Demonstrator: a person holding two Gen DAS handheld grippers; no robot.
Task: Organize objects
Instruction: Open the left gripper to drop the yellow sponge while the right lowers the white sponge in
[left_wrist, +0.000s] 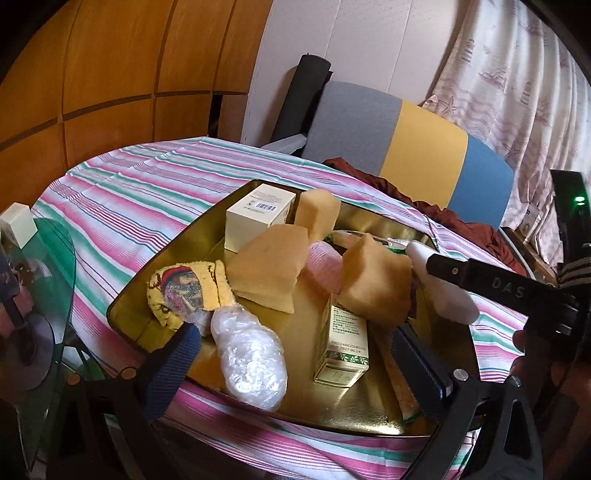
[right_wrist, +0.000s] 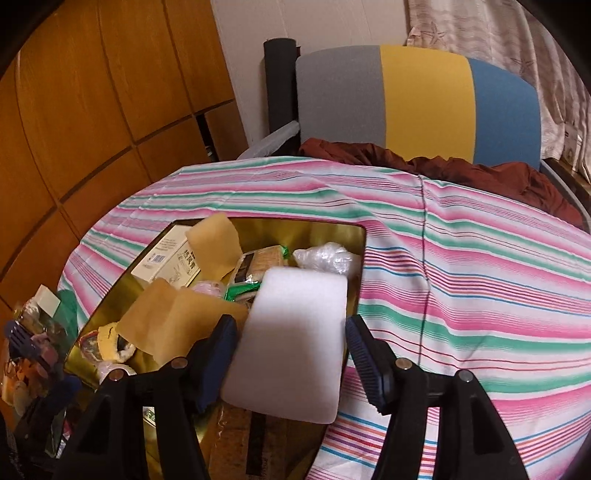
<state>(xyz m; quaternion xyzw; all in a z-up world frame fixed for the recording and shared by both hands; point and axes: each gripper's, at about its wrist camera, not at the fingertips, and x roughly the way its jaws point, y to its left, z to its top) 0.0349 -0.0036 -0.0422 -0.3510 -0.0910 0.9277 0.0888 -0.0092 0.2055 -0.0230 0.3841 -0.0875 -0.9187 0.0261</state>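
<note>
A gold tray (left_wrist: 306, 398) on the striped tablecloth holds tan sponges (left_wrist: 269, 266), a white box (left_wrist: 260, 214), a green carton (left_wrist: 343, 347), a patterned cloth bundle (left_wrist: 184, 291) and a clear plastic wrap bundle (left_wrist: 251, 358). My left gripper (left_wrist: 295, 354) is open and empty, low over the tray's near edge. My right gripper (right_wrist: 291, 343) has a white foam pad (right_wrist: 291, 343) between its fingers above the tray's right rim (right_wrist: 364, 240); the left pad touches it, the right pad stands slightly apart. The pad also shows in the left wrist view (left_wrist: 439, 284).
A glass side table (left_wrist: 40, 280) with small items stands at the left. A grey, yellow and blue chair (right_wrist: 424, 103) with a dark red cloth (right_wrist: 443, 170) stands behind the table. Wooden cabinets (right_wrist: 92, 110) are to the left. Striped cloth (right_wrist: 480, 295) lies right of the tray.
</note>
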